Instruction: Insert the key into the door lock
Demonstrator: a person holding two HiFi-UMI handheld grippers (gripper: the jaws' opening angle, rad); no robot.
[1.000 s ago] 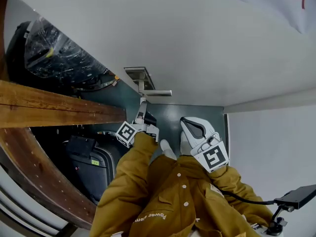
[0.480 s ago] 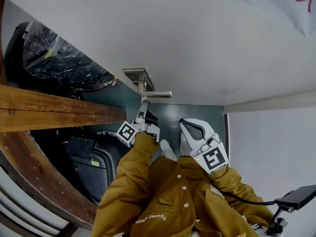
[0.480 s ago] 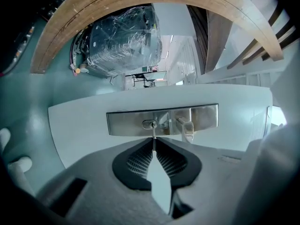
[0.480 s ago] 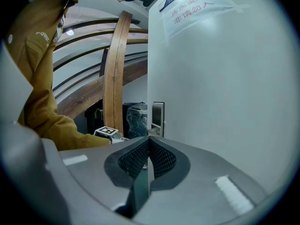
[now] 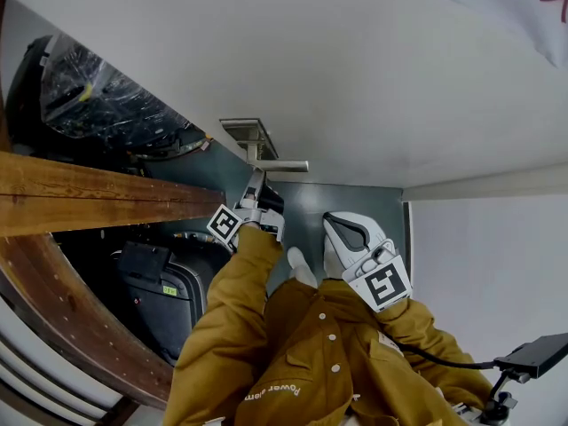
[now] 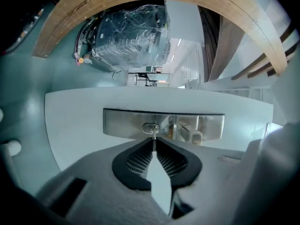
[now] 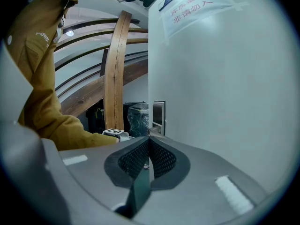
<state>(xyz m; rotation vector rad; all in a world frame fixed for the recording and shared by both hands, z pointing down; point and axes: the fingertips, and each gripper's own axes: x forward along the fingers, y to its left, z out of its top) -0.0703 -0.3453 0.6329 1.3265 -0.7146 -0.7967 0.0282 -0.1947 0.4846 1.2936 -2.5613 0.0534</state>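
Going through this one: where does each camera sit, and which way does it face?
Head view: on the person's head, looking steeply down the door at the lock plate; jacket, left gripper and right gripper show.
Left gripper view: on the left gripper, facing the lock plate head-on; its jaws grip the key at the keyhole.
Right gripper view: on the right gripper, looking along the door; jaws together, empty; jacket shows.
Shared: all three show the lock plate.
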